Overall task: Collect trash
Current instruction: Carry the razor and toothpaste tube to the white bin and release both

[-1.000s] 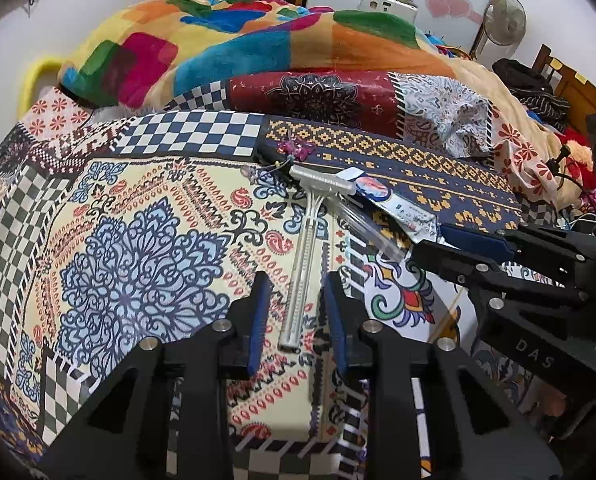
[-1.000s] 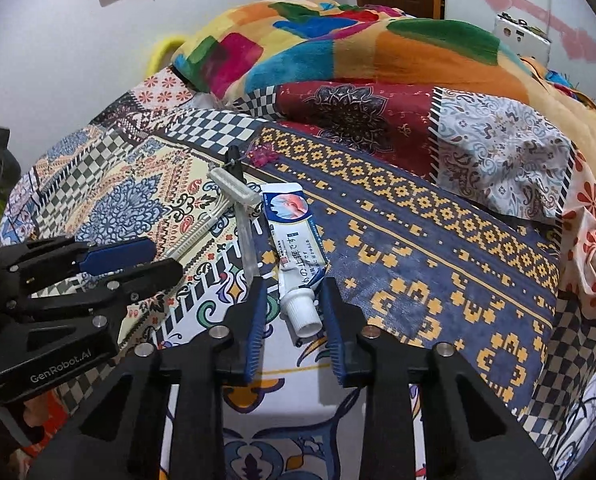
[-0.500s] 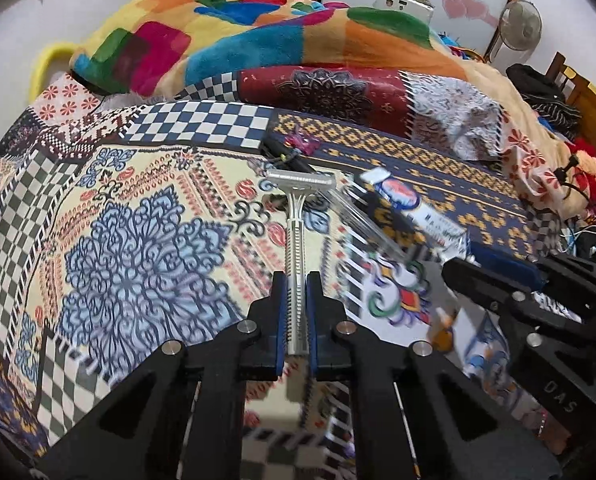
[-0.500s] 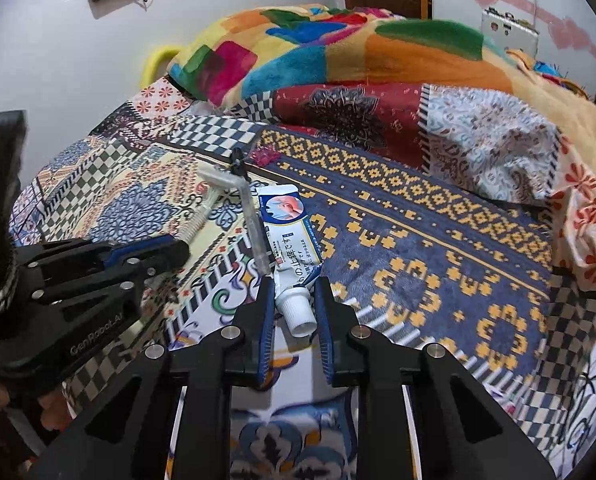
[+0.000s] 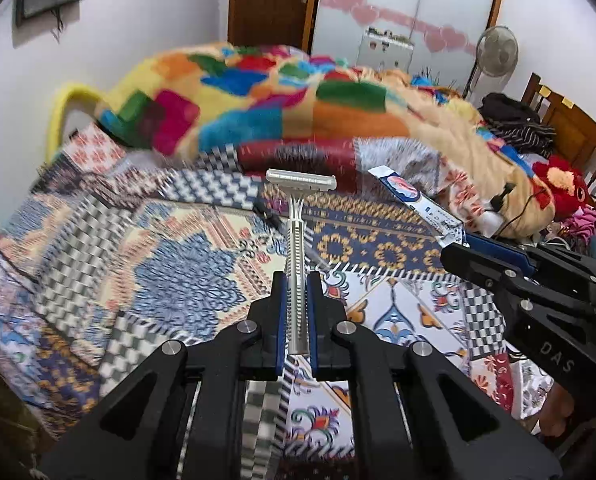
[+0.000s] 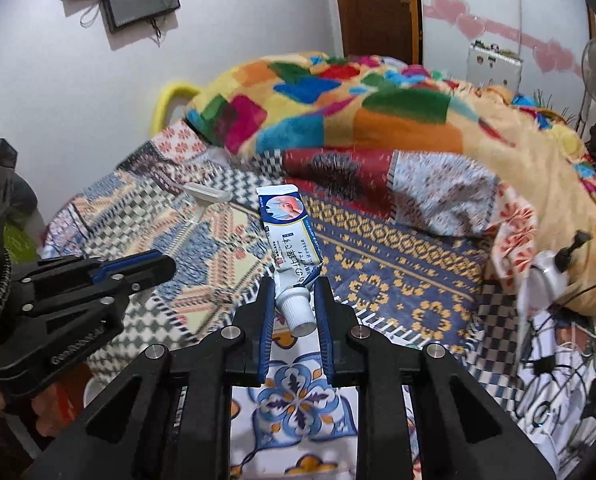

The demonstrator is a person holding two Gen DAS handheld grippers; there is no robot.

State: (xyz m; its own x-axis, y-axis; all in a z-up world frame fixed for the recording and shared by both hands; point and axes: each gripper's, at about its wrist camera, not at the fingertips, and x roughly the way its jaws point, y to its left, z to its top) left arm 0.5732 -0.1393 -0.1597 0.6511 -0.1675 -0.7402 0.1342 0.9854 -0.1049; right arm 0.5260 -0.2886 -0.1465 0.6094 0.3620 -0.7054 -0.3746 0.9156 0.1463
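Left tongs [image 5: 295, 312] grip razor [image 5: 298, 240]; right tongs [image 6: 294, 312], seemingly, tube [image 6: 291, 240].

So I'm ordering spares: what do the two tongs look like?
Both the left tongs and the right tongs are matte black, angular, with cut-outs, silver round bolts and blue ribbed pads on the fingers. Pale lettering marks their sides; the right one's reads DAS.

Razor [image 5: 296, 264] clamped in left gripper [image 5: 296, 312]: pale matt plastic, ribbed handle. Tube [image 6: 291, 236] in right gripper [image 6: 293, 312]: glossy printed plastic, ridged white cap. Grippers matt black plastic, blue pads [image 6: 266, 336]. Below them patterned woven bedsheet [image 5: 185, 288]; beyond, fuzzy fleece blanket [image 6: 338, 112].
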